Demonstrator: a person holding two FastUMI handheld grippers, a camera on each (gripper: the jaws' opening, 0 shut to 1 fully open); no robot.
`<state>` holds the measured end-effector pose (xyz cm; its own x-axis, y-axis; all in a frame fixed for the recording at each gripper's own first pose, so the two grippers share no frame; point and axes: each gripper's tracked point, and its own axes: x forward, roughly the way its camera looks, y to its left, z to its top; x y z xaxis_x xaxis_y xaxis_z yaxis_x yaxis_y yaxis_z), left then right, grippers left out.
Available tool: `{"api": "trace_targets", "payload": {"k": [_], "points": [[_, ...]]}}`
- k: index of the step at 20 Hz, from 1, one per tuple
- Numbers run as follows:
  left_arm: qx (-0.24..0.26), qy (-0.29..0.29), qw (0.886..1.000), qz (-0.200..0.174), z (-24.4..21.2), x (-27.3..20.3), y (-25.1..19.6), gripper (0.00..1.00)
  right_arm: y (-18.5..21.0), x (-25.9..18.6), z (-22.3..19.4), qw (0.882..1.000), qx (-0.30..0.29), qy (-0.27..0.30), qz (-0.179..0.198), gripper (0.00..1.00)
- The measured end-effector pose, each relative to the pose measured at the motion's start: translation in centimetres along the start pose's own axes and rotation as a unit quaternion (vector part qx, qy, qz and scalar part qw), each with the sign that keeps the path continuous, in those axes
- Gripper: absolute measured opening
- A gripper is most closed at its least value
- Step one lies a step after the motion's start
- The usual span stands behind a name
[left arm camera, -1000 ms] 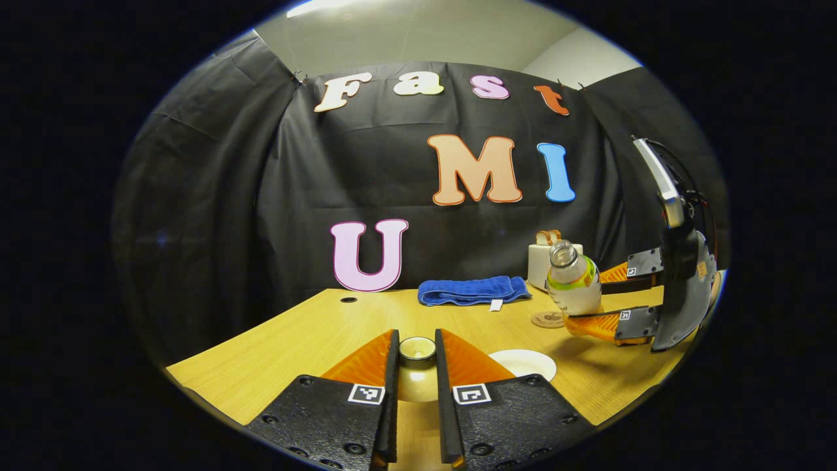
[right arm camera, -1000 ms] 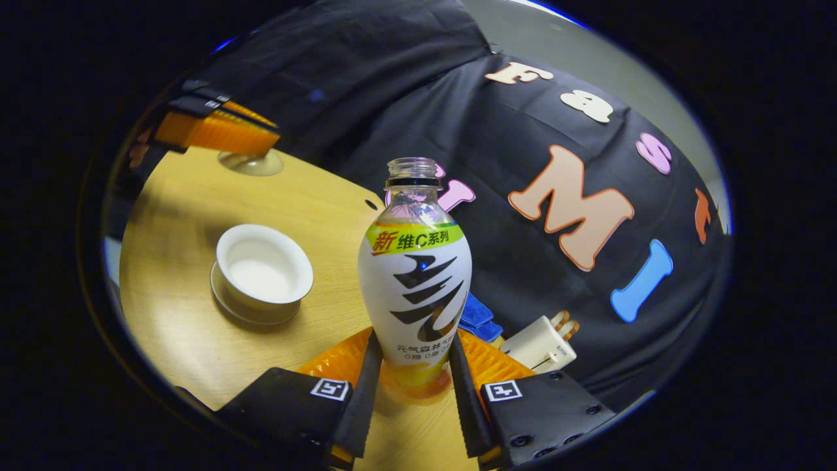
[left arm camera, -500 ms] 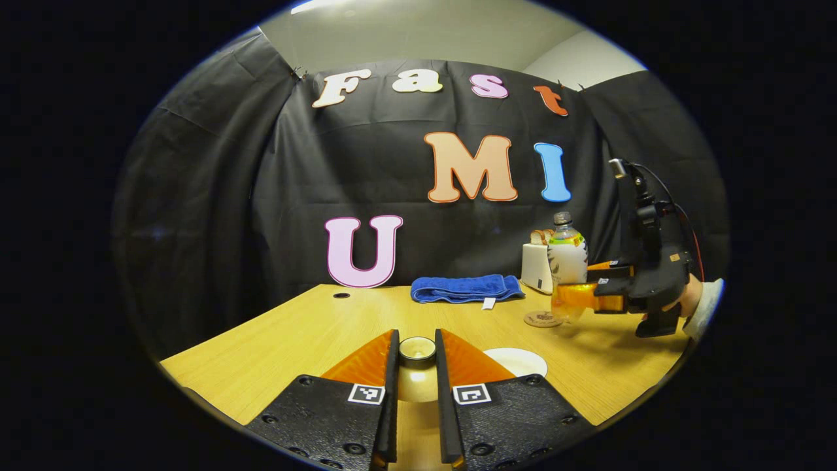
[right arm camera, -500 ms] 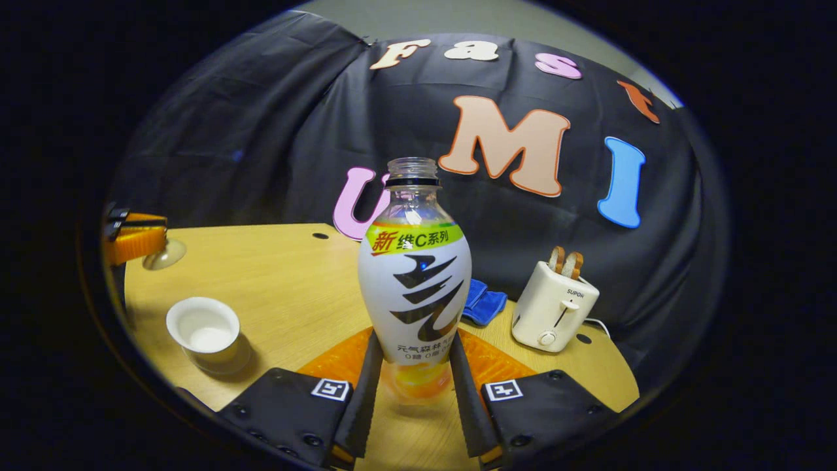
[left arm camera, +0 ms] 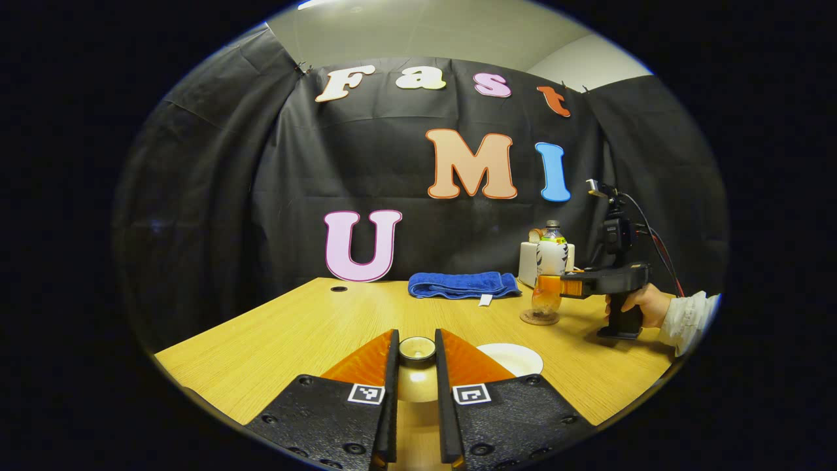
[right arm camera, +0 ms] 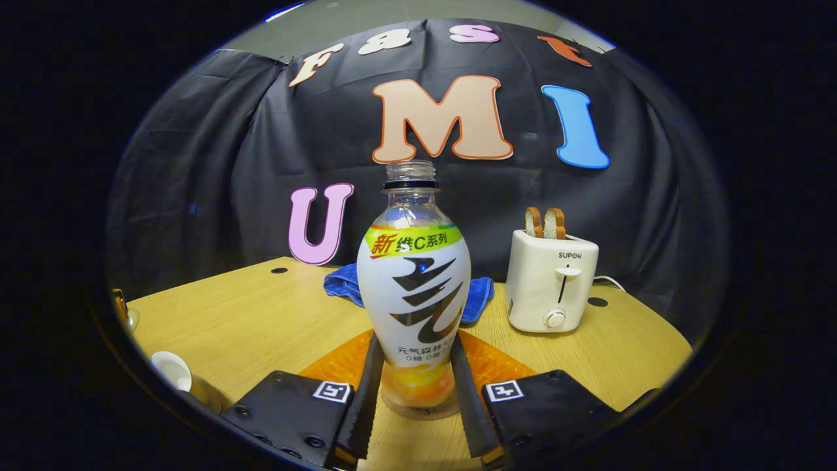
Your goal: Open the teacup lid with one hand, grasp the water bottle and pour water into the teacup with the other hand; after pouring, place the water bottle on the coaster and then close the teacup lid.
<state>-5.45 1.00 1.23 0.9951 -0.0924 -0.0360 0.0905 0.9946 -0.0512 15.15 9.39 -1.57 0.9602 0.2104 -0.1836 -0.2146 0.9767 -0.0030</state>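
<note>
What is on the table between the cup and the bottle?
Nothing: in the left gripper view, bare table runs from the open cup to the bottle, which stands on its coaster, gripped by the right gripper.

A folded blue towel (left arm camera: 463,285) lies at the back of the wooden surface (left arm camera: 274,333), near the black cloth wall. Just beside it stands a white toaster (right arm camera: 551,281) holding two bread slices (right arm camera: 543,223).
</note>
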Motion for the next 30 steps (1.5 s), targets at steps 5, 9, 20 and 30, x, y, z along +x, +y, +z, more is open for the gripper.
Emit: {"api": "trace_targets", "payload": {"k": [5,9,20,30], "points": [[0.0,-0.004,1.0,-0.003,0.3,-0.1,-0.2,0.23,-0.7,0.8,-1.4,1.0,0.005,0.015,-0.007,0.6],[0.0,-0.006,1.0,-0.009,0.6,0.2,-0.8,0.23,-0.7,0.7,-1.3,1.0,-0.005,0.015,-0.007,0.65],[0.004,-0.005,0.999,-0.039,1.0,1.7,-3.5,0.23,-1.2,-1.4,-1.0,1.0,-0.018,0.008,-0.009,0.86],[-0.01,0.028,0.997,-0.069,-1.2,3.6,-7.0,0.23,-1.4,-6.7,2.0,0.999,-0.033,-0.033,-0.005,0.89]]}}
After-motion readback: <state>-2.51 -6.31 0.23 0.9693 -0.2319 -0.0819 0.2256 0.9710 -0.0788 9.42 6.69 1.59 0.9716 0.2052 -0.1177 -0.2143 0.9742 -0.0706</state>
